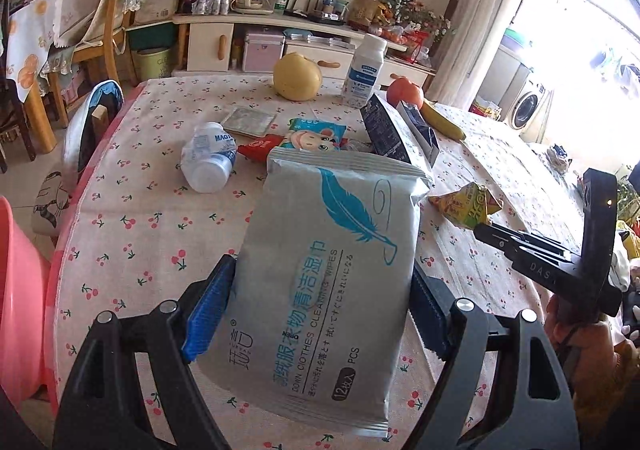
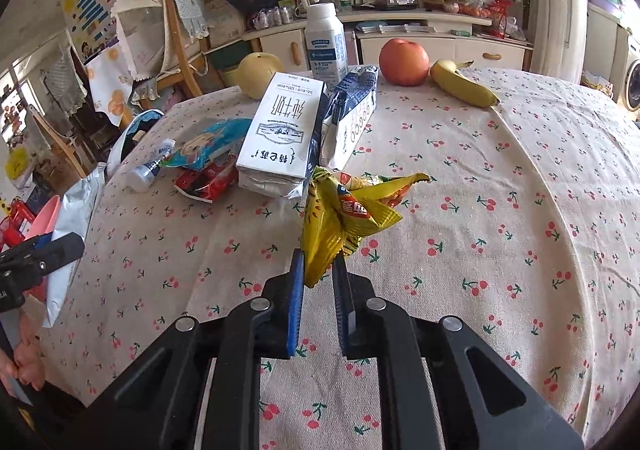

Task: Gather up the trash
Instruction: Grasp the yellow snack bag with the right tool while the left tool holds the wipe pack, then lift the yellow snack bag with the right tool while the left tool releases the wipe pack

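Silver-grey foil wipes pack [image 1: 320, 282] sits clamped lengthwise in the left claw [image 1: 320, 314] above the cherry-print desk [image 1: 132, 234], with the pink plastic basin [image 1: 20, 290] close on its left. The right claw [image 2: 319, 270] pinches a crumpled yellow wrapper [image 2: 344, 210], farther off.

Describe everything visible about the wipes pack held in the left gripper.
The wipes pack is a flat, soft, silvery-grey plastic pouch with crimped ends, printed with a teal feather, Chinese text and "DOWN CLOTHES CLEANING WIPES". It looks sealed and a little creased. The left gripper clamps it by its long sides between blue pads, lifted above the cherry-print tablecloth, its far end tilted slightly right. In the right wrist view it shows edge-on at the left, near a pink basin. Only the pads touch it.
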